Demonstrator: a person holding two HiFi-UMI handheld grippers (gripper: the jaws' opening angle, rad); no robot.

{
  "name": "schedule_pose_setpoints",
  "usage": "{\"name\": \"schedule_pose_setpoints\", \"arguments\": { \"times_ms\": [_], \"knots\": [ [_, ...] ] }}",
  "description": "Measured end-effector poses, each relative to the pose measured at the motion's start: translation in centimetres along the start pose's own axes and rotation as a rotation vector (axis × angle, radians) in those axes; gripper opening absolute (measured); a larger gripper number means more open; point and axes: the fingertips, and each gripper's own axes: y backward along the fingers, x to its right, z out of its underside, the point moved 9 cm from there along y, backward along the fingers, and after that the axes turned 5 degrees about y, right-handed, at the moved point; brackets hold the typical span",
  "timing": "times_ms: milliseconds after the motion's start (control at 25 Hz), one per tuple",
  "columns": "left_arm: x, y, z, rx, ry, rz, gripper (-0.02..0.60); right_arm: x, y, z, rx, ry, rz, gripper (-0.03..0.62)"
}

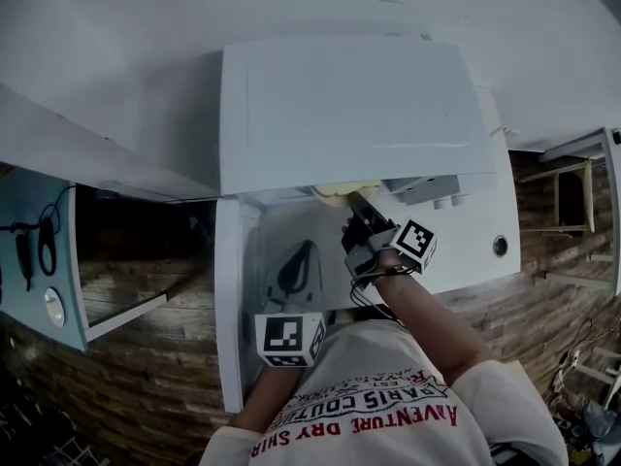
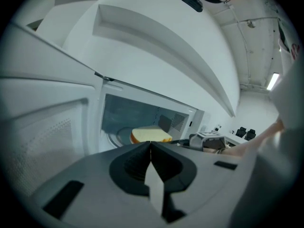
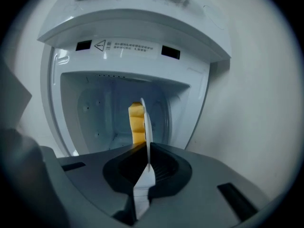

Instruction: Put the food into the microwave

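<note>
**A:** Where is the food?

**B:** A slice of bread (image 3: 136, 122) lies on a thin white plate (image 3: 147, 127). The right gripper (image 3: 144, 148) has its jaws clamped tight on the near rim of that plate. That gripper is turned on its side, so in the right gripper view the plate shows edge-on, running up toward 12 o'clock from the jaws. The bread is against the plate's 9 o'clock face.

**A:** And is it in the microwave?

**B:** The white microwave (image 1: 349, 105) stands with its door (image 1: 231, 309) swung open; in the head view the door reaches down toward 7 o'clock. The bread is past the opening and inside the pale cavity. In the left gripper view a pale round rim (image 2: 116, 137) shows at 9 o'clock of the slice. From here I can't tell whether that rim is the plate's own edge or a tray on the cavity floor.

**A:** What about the other gripper?

**B:** The left gripper (image 2: 151, 145) has its jaws pressed together with nothing between them. It is outside the cavity, in front of the opening and just beside the open door. In the head view it is at about 7 o'clock from the right gripper. In the left gripper view the bread sits at 12 o'clock, just beyond the jaw tips. The right gripper's marker cube (image 2: 209, 137) is at 2 o'clock, with the person's forearm (image 2: 256, 139) trailing off toward 3 o'clock.
</note>
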Motion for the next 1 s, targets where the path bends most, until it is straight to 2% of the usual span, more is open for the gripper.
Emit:
{"name": "schedule_pose_setpoints", "arguments": {
  "times_ms": [200,640,1000],
  "knots": [
    [0.0,0.2,0.3,-0.011,-0.01,0.007,0.006,0.0,-1.9,0.1,0.007,-0.009,-0.011,0.021],
    [0.6,0.3,0.1,-0.02,-0.037,0.022,0.006,-0.5,-4.0,-0.1,0.031,0.043,0.06,0.021],
    [1.0,0.6,-0.3,-0.003,-0.049,0.027,0.006,-1.0,-4.2,-0.1,-0.002,0.086,0.104,0.028]
  ]
}}
